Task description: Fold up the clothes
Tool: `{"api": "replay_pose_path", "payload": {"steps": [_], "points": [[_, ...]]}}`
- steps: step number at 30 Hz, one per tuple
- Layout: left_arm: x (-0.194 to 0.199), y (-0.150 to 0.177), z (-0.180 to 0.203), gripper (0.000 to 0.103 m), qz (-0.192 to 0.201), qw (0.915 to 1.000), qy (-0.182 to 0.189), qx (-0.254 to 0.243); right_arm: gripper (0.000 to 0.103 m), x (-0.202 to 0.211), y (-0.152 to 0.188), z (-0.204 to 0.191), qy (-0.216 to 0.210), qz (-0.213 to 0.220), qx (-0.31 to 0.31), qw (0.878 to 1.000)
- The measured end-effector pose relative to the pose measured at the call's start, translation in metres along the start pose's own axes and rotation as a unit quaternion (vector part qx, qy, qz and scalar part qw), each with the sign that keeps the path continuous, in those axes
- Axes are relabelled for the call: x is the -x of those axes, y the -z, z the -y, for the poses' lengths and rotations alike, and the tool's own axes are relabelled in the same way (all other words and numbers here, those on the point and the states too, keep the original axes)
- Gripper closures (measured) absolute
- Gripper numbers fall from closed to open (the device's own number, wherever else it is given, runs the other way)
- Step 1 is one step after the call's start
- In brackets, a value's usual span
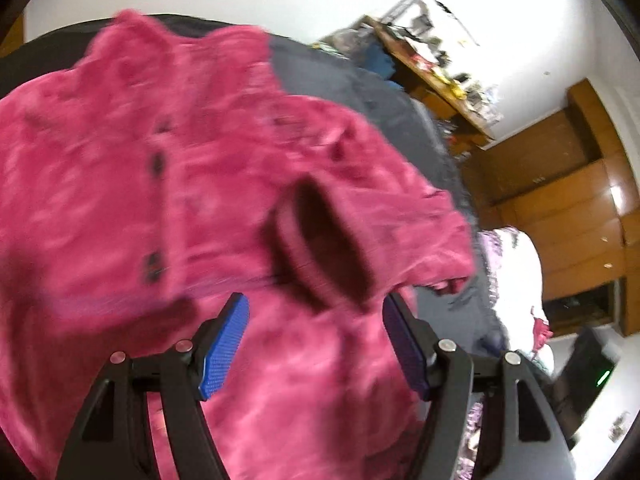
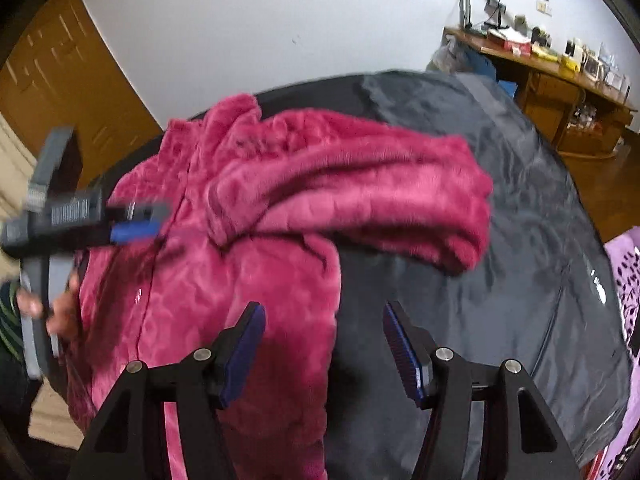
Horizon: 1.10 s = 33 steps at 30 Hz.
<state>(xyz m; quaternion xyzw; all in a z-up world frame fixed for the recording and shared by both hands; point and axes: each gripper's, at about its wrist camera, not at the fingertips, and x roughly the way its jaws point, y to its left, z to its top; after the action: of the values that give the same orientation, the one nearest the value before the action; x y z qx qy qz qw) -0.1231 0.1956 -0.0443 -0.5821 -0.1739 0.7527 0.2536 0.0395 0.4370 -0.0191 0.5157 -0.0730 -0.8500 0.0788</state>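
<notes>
A fuzzy magenta buttoned garment [image 1: 168,184] lies spread on a dark grey sheet [image 1: 384,92]. In the left wrist view its sleeve cuff [image 1: 328,248] gapes open just ahead of my left gripper [image 1: 316,312], which is open and empty above the fabric. In the right wrist view the garment [image 2: 248,208] has a sleeve [image 2: 400,216] folded across toward the right. My right gripper [image 2: 324,316] is open and empty over the garment's right edge. The left gripper [image 2: 136,224] also shows at the left of that view, over the garment.
The grey sheet [image 2: 500,264] covers a bed. A cluttered wooden desk [image 2: 560,76] stands at the back right, wooden cabinets [image 1: 560,208] along the wall. A pink patterned cloth [image 2: 628,280] lies at the bed's right edge. A wooden door [image 2: 60,80] is at left.
</notes>
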Motion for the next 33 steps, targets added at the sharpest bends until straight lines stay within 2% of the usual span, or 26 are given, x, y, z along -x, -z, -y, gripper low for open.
{"api": "replay_pose_path", "payload": {"steps": [5,9,12,13,14,15,17,19,23,28,31,33], "points": [[-0.029,-0.036,0.021,0.030,-0.024,0.9995,0.020,-0.004,0.040,-0.016,0.018,-0.028,-0.033,-0.019,0.032,0.999],[-0.055,-0.050,0.018,0.030,-0.055,0.9977,0.032,0.023,0.040,-0.032,0.031,-0.058,-0.037,-0.033,0.089,0.995],[-0.071,-0.052,0.011,0.030,-0.073,0.9954,0.038,0.049,0.040,-0.042,0.039,-0.068,-0.039,-0.045,0.103,0.993],[-0.073,-0.052,0.008,0.038,-0.075,0.9948,0.041,0.055,0.040,-0.045,0.040,-0.069,-0.039,-0.050,0.102,0.993],[-0.074,-0.051,0.006,0.054,-0.076,0.9943,0.044,0.061,0.040,-0.048,0.042,-0.069,-0.039,-0.054,0.100,0.993],[-0.075,-0.051,0.005,0.062,-0.078,0.9941,0.042,0.063,0.040,-0.052,0.044,-0.069,-0.039,-0.059,0.099,0.993],[-0.073,-0.050,0.004,0.086,-0.079,0.9939,0.038,0.066,0.040,-0.056,0.047,-0.066,-0.030,-0.063,0.099,0.993],[-0.066,-0.052,0.003,0.089,-0.071,0.9940,0.044,0.071,0.040,-0.059,0.048,-0.063,-0.025,-0.068,0.097,0.993],[-0.030,-0.059,0.002,0.093,-0.029,0.9941,0.067,0.081,0.040,-0.063,0.048,-0.057,-0.022,-0.073,0.091,0.993],[0.037,-0.069,-0.005,0.095,0.038,0.9903,0.090,0.099,0.040,-0.067,0.048,-0.055,-0.020,-0.077,0.092,0.993],[0.083,-0.072,-0.018,0.095,0.080,0.9864,0.090,0.112,0.040,-0.068,0.047,-0.055,-0.020,-0.078,0.092,0.992],[0.113,-0.072,-0.028,0.095,0.106,0.9839,0.078,0.121,0.040,-0.070,0.047,-0.054,-0.020,-0.079,0.093,0.992]]}}
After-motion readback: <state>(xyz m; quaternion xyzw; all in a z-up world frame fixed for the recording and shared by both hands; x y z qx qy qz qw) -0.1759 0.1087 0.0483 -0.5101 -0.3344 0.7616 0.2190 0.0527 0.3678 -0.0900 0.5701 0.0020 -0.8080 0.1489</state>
